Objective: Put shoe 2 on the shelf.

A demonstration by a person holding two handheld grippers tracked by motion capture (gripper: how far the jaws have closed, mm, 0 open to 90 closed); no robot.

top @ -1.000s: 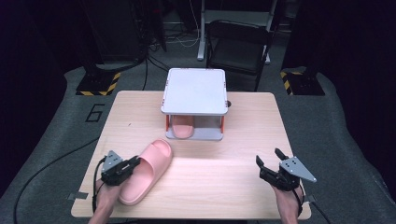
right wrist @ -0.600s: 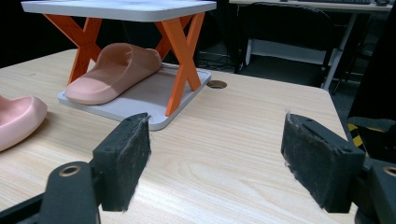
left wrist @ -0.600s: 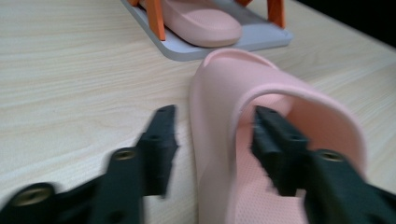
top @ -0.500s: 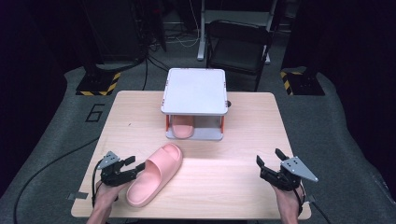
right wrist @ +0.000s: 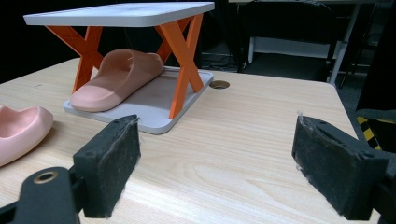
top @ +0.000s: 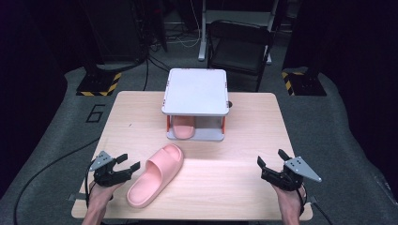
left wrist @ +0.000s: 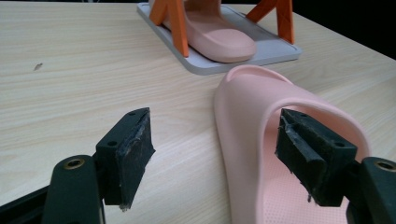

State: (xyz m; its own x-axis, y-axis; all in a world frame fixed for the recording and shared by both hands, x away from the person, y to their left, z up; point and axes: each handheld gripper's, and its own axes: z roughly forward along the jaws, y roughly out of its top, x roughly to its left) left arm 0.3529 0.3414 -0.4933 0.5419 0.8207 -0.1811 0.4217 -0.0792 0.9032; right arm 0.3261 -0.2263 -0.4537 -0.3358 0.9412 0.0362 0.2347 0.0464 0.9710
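Slipper lay flat on the table, sole down, toe pointing toward the rack, a little in front of it and left of centre. It had swung round since a second before, when it sat more upright across the left gripper; it then rested free, no longer pinched. That gripper's jaws had just been opening, and in the left gripper view one pad stood over the slipper's inner edge without pressing, the other over bare wood. So the left gripper had let go and held nothing. The matching slipper was already on the rack's lower shelf, under the white top. The right gripper hovered near the table's right front corner, jaws spread wide on nothing. By my reading, the slipper had been set down for a fresh grip, with placing it on the rack yet to come.
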